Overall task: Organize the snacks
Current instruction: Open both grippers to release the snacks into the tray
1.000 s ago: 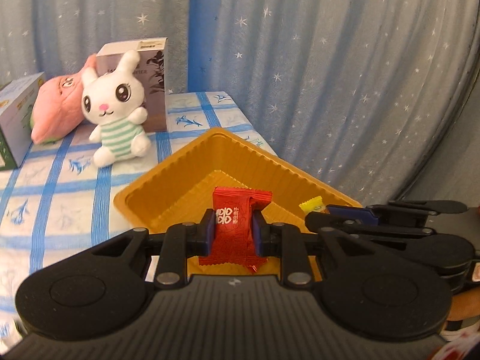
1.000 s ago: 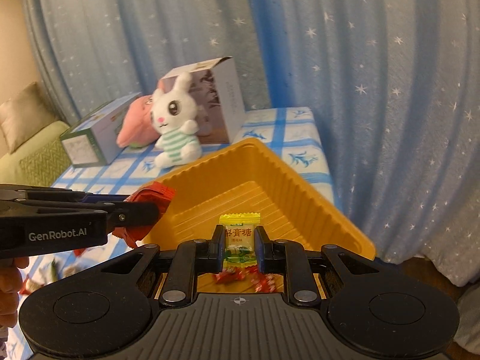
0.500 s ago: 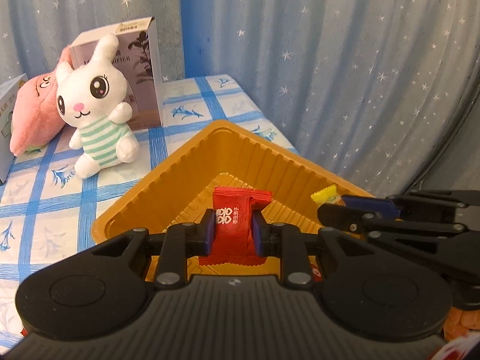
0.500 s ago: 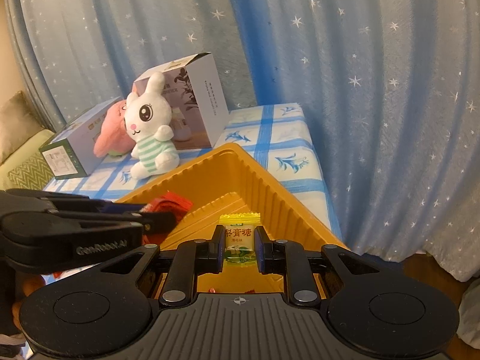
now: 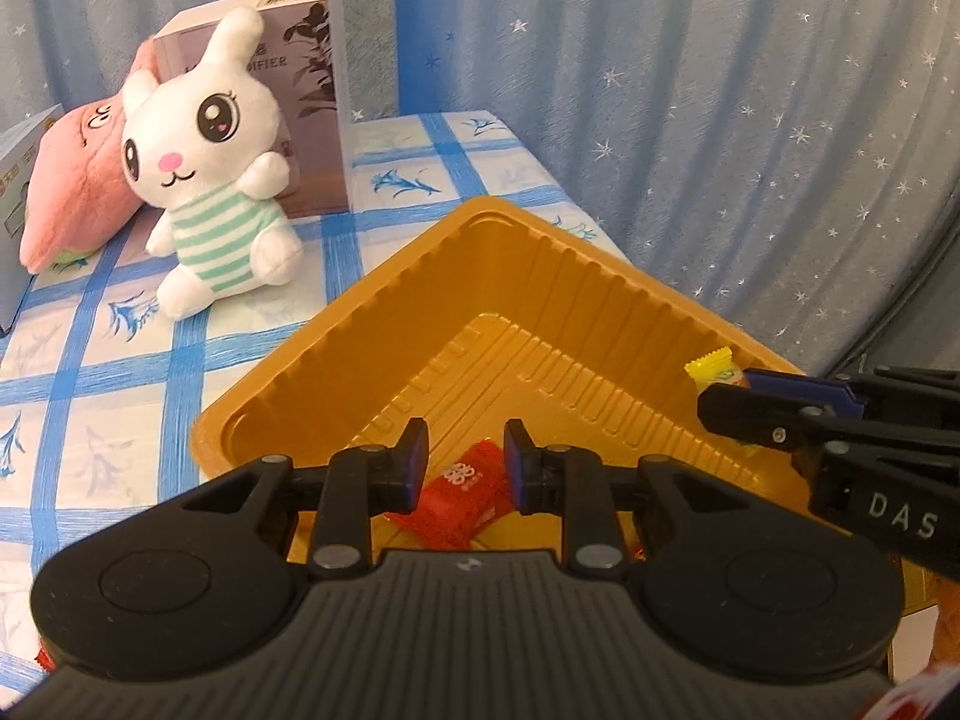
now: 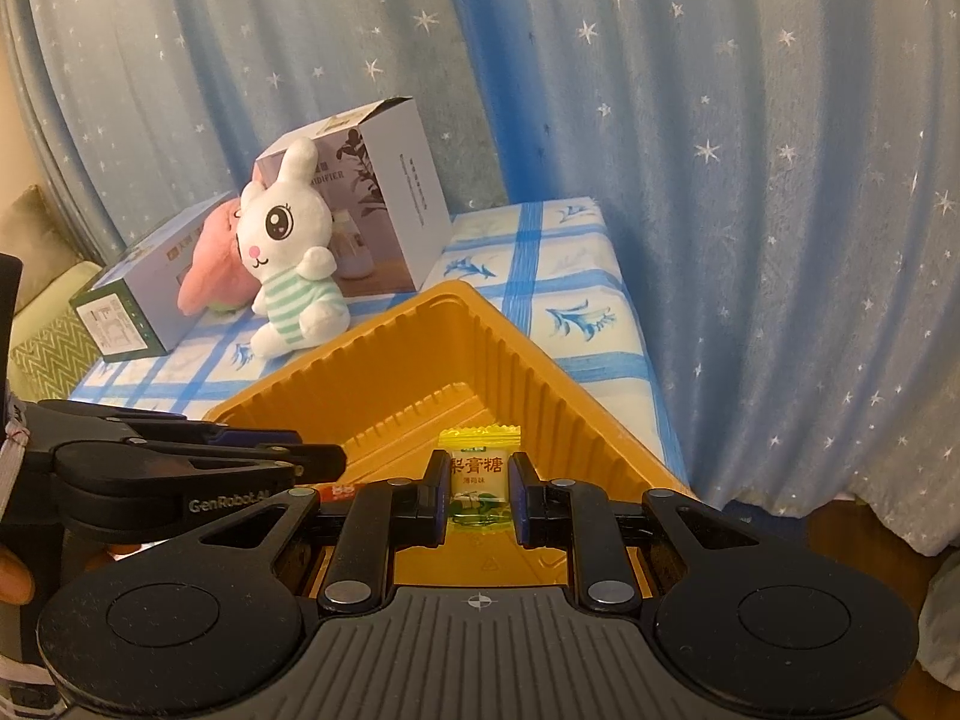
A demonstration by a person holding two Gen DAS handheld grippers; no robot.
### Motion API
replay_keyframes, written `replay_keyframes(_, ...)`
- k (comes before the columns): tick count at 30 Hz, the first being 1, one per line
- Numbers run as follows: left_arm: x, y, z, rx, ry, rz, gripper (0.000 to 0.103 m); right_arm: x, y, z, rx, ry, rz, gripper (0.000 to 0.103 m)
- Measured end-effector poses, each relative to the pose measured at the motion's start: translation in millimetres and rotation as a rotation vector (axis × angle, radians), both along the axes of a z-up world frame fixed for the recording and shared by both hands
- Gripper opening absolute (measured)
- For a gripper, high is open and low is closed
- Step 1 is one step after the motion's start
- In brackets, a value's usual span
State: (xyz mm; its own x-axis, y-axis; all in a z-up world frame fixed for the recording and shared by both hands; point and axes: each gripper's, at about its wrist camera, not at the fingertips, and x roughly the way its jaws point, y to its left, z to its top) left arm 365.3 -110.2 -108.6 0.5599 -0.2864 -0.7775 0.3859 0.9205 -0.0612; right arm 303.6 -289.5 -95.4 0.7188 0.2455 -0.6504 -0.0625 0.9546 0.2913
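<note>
A ribbed orange tray (image 5: 540,258) sits at the right end of the blue-checked table. A red candy packet (image 5: 462,495) lies tilted on the tray floor, just below my left gripper (image 5: 465,462). That gripper is open, and its pads stand apart from the packet. My right gripper (image 6: 480,480) is shut on a yellow-green candy (image 6: 480,468) over the tray's (image 6: 510,360) near corner. In the left wrist view the right gripper (image 5: 720,396) reaches in from the right, with the yellow candy's (image 5: 714,363) end showing. In the right wrist view the left gripper (image 6: 324,456) comes in from the left.
A white rabbit plush (image 5: 210,180), a pink plush (image 5: 78,180) and an upright purple-grey box (image 5: 312,90) stand behind the tray. A green-and-white box (image 6: 132,300) lies further left. The starred blue curtain (image 5: 720,150) hangs close behind the table's right edge.
The left gripper let go of the red packet, which now lies on the tray floor. Both grippers have moved lower over the tray. The right gripper still holds the yellow-green candy.
</note>
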Motion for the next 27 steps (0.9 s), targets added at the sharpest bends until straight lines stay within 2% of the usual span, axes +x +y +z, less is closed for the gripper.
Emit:
replay_keyframes(11, -2.9, 14.3, 5.9, -0.007, -0.002, 0.016, 0.024, 11.1, 7.5, -8.0, 0.007, 0.016, 0.016, 0.021)
replay_keyframes(18, -7.2, 18.1, 7.7, -0.018, 0.001, 0.02, 0.025, 17.7, 11.1, -6.9, 0.01, -0.02, -0.007, 0.022)
replay_keyframes(19, -8.3, 18.7, 8.0, -0.019, 0.002, 0.02, 0.026, 18.7, 11.0, -6.6, 0.011, -0.021, -0.01, 0.026)
replay_keyframes(22, -11.7, 20.4, 9.0, -0.02, 0.006, 0.019, 0.031, 16.3, 9.7, -5.4, 0.018, -0.028, -0.012, 0.051)
replay_keyframes(27, -21.6, 23.4, 14.2, -0.022, -0.006, 0.026, 0.033, 4.9, 6.5, 0.2, 0.035, -0.026, -0.008, 0.054)
